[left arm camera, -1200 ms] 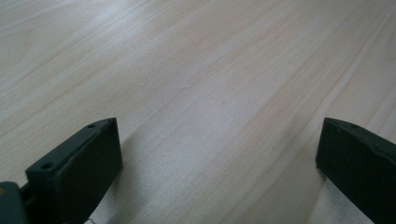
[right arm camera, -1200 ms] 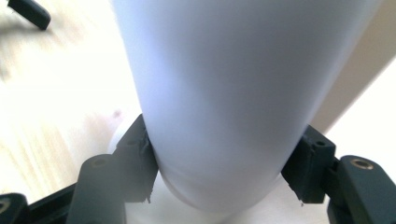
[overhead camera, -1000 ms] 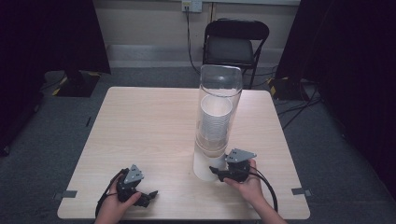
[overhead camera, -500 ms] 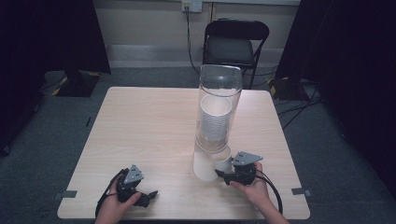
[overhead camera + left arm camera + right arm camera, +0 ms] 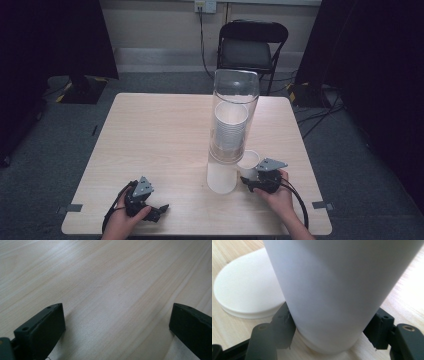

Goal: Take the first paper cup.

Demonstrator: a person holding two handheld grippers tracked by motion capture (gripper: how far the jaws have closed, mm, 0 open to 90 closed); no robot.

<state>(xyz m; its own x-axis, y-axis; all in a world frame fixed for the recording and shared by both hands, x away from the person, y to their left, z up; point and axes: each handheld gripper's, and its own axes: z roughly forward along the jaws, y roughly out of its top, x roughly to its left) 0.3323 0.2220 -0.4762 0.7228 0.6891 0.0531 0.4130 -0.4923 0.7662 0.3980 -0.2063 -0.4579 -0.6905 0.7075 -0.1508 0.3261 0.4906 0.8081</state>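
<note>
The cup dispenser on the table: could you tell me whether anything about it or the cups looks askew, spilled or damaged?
Nothing stands out. The clear dispenser tube stands upright on its white base with its cup stack nested straight. The right gripper holds one intact white cup upright beside it.

Pale matt wood-grain table (image 5: pixel 150 140), clear glossy plastic tube (image 5: pixel 235 95), smooth matt white paper cup (image 5: pixel 337 290).

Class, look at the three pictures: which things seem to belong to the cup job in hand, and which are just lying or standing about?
Likely part of the job:
- single white cup, gripped by the right claw
- clear dispenser tube
- stack of cups inside it
- white base

Just about:
- left claw, open, resting on the table
- black chair
- floor cables
</note>
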